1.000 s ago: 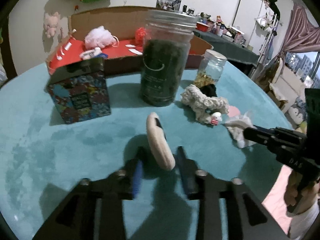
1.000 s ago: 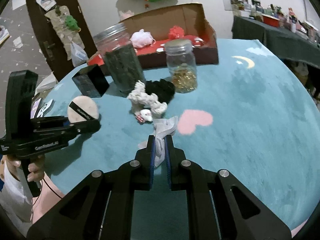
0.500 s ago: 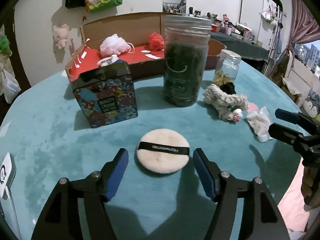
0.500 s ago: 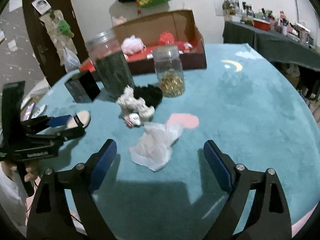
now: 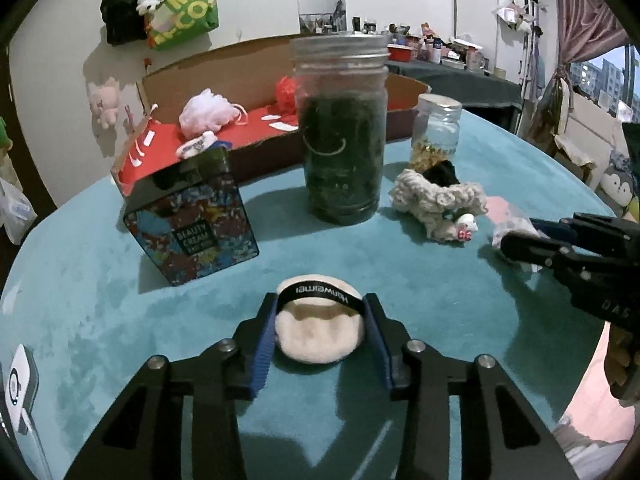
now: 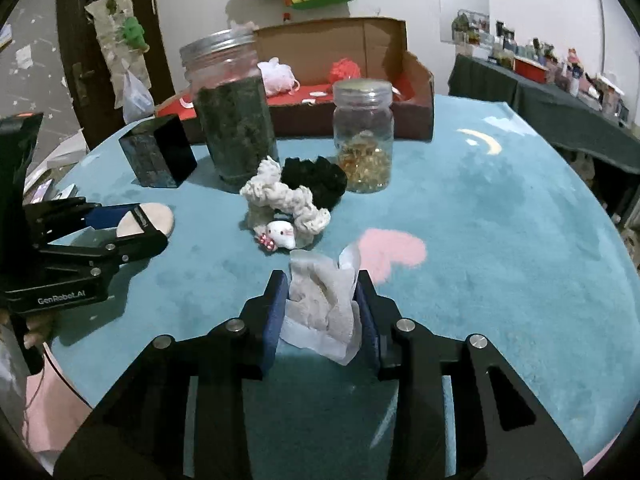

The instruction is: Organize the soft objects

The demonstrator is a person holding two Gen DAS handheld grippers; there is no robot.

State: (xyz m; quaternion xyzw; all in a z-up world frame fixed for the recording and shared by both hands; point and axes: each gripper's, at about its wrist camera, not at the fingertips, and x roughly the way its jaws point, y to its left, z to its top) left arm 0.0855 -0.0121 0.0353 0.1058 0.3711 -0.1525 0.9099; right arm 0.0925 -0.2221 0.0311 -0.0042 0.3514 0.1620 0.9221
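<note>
Gripping a round cream powder puff (image 5: 319,334) by its edges, the left gripper (image 5: 320,324) has its blue-padded fingers (image 5: 264,338) partly closed, one against each side of the puff. A black band (image 5: 320,294) crosses the puff's far side. The puff sits low over the teal tablecloth (image 5: 100,280); contact with the cloth cannot be determined.

The right gripper (image 6: 320,312) is likewise narrowed, its blue pads (image 6: 274,318) pressing both sides of a crumpled white tissue (image 6: 324,306), which stands upright between them, near a pink heart patch (image 6: 394,252).

Beyond the tissue lie a cream knitted scrunchie (image 6: 280,204) and a black scrunchie (image 6: 316,180), touching each other, in front of a tall dark-filled jar (image 6: 232,116) and a small glass jar (image 6: 363,136).
</note>
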